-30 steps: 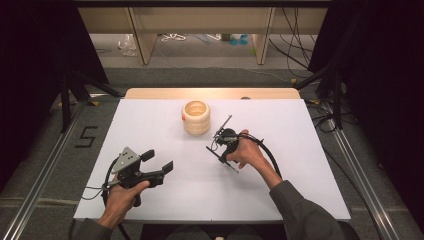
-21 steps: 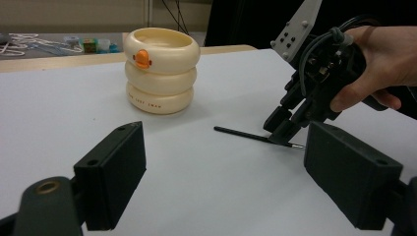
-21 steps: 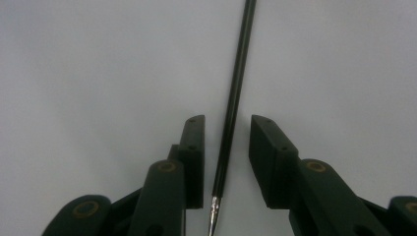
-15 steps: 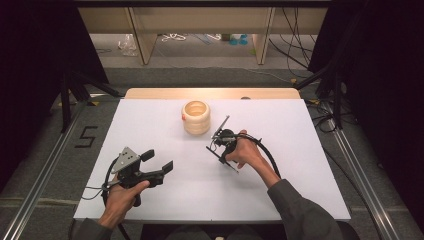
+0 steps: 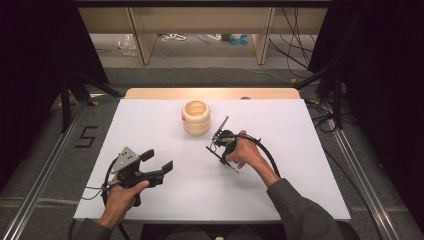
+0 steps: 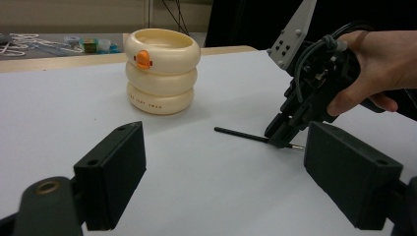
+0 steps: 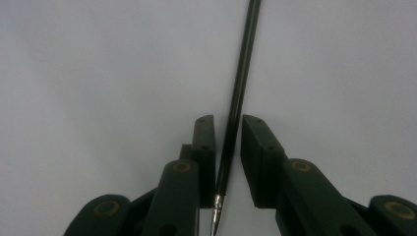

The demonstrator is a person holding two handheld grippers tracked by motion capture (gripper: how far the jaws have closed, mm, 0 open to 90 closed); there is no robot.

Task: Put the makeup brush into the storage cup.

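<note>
Just right of the duck-faced ring cup [image 5: 196, 117], your right gripper [image 7: 227, 142] had been closing around the black pen [image 7: 239, 93]; pad contact was unclear. Your left gripper [image 6: 221, 167] gaped wide, empty.

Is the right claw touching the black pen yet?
Cannot tell. In the right gripper view the black pen lies on the table between the right claw's jaws, which have just been closing; slivers of gap seem to remain on both sides.

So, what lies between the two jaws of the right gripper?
A thin black pen lies on the white table between the jaws of the right gripper, which have just been closing; the right gripper view shows small gaps remaining.
</note>
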